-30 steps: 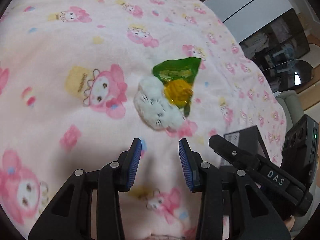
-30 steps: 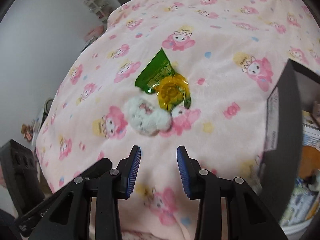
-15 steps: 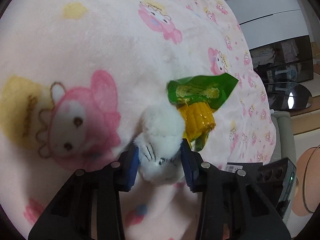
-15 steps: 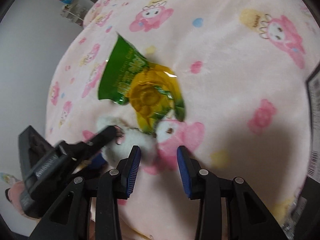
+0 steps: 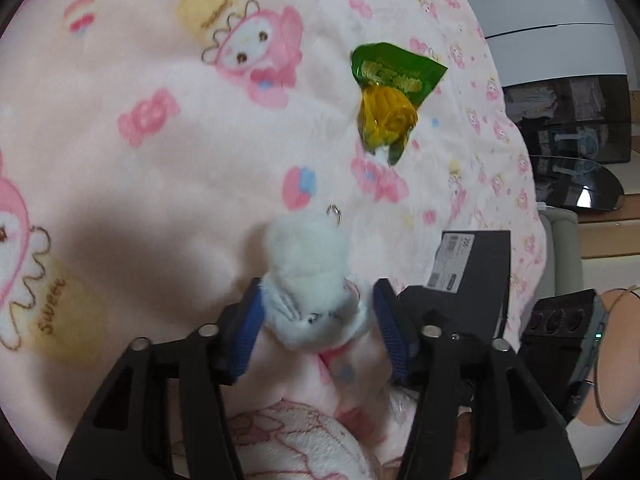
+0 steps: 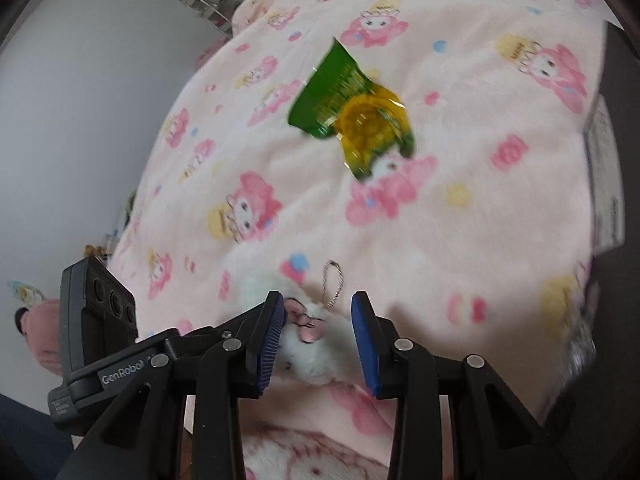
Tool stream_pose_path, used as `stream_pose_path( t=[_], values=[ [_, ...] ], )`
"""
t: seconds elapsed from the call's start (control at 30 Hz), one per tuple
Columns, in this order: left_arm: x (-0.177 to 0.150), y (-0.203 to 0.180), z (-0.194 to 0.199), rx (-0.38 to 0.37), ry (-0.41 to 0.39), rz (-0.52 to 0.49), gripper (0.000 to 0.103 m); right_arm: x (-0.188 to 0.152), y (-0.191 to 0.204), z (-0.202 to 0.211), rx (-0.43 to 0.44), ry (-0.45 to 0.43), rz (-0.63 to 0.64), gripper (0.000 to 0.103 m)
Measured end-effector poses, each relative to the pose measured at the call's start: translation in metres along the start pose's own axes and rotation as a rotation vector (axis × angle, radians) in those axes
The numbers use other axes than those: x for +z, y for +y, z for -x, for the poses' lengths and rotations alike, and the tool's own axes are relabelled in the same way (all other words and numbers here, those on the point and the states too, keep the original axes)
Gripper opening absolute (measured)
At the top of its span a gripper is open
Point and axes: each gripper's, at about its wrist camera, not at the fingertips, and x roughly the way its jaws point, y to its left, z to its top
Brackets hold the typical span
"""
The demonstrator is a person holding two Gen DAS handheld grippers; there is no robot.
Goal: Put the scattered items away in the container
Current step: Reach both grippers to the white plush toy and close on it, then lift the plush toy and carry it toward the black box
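Plush toy (image 5: 308, 276): we see its lower body tucked behind the left gripper (image 5: 318, 326), whose jaws are opening; face half hidden.
Plush toy, right view: only a white patch (image 6: 316, 354) shows between the right gripper (image 6: 318, 334) pads; jaws closing, contact unclear to us.
Black box (image 5: 476, 276): near end covered by gripper frame; label print too small for us to read.
Black box, right view: cut off by the right edge (image 6: 612, 184), blurred.
Snack packet (image 6: 352, 116): smeared by motion, lettering unreadable.

Left hand-held gripper (image 5: 318, 330) — jaws opening
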Motion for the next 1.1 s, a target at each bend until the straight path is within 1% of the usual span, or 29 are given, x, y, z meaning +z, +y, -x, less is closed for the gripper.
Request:
stream_pose_path(
  t=[0.07,0.13,0.2,0.27,0.3,0.33,0.37,0.4,0.47,0.53,0.67,0.77,0.87,0.93,1.03,1.07,1.1],
  values=[
    [0.002,0.005,0.005,-0.004,-0.006,-0.001,0.057,-0.005,-0.008,-0.002,-0.013,0.021,-0.011,0.031],
    [0.009,0.001,0.012,0.024,-0.052,-0.033,0.057,-0.01,-0.014,-0.004,-0.016,0.054,-0.019,0.031],
    [0.017,-0.001,0.012,0.042,-0.073,-0.056,0.057,-0.012,-0.02,-0.007,-0.031,0.074,-0.023,0.031],
    [0.024,0.0,0.007,0.079,-0.069,-0.059,0.056,-0.014,-0.024,-0.013,-0.014,0.095,-0.029,0.031],
    [0.026,0.001,0.002,0.105,-0.054,-0.058,0.055,-0.013,-0.026,-0.019,0.002,0.117,-0.037,0.032],
    [0.026,0.0,-0.003,0.118,-0.03,-0.056,0.044,-0.013,-0.027,-0.024,0.014,0.132,-0.045,0.032],
    [0.024,0.0,-0.006,0.117,-0.007,-0.055,0.037,-0.011,-0.026,-0.029,0.033,0.139,-0.051,0.032],
    [0.018,-0.005,-0.007,0.125,0.003,-0.07,0.034,-0.011,-0.024,-0.031,0.058,0.143,-0.052,0.032],
    [0.006,-0.019,0.002,0.149,-0.025,-0.119,0.034,-0.011,-0.018,-0.026,0.092,0.143,-0.047,0.031],
    [-0.005,-0.034,0.015,0.126,-0.037,-0.157,0.034,-0.013,-0.011,-0.009,0.091,0.114,-0.03,0.032],
    [-0.024,-0.068,0.033,0.044,-0.035,-0.221,0.034,-0.017,-0.01,0.043,0.12,0.038,-0.022,0.031],
    [-0.044,-0.102,0.039,-0.007,-0.02,-0.296,0.034,-0.023,-0.011,0.085,0.101,-0.019,0.0,0.031],
    [-0.065,-0.142,0.032,-0.073,0.013,-0.372,0.033,-0.032,-0.022,0.13,0.078,-0.085,0.0,0.031],
    [-0.08,-0.166,0.022,-0.103,0.043,-0.425,0.033,-0.038,-0.034,0.16,0.05,-0.134,-0.008,0.031],
    [-0.106,-0.201,0.0,-0.133,0.108,-0.48,0.033,-0.049,-0.056,0.201,-0.035,-0.204,-0.008,0.031],
    [-0.117,-0.213,-0.005,-0.136,0.116,-0.502,0.033,-0.054,-0.066,0.214,-0.06,-0.224,-0.015,0.032],
    [-0.125,-0.22,-0.008,-0.141,0.12,-0.519,0.033,-0.057,-0.074,0.223,-0.066,-0.233,-0.035,0.032]
  ],
)
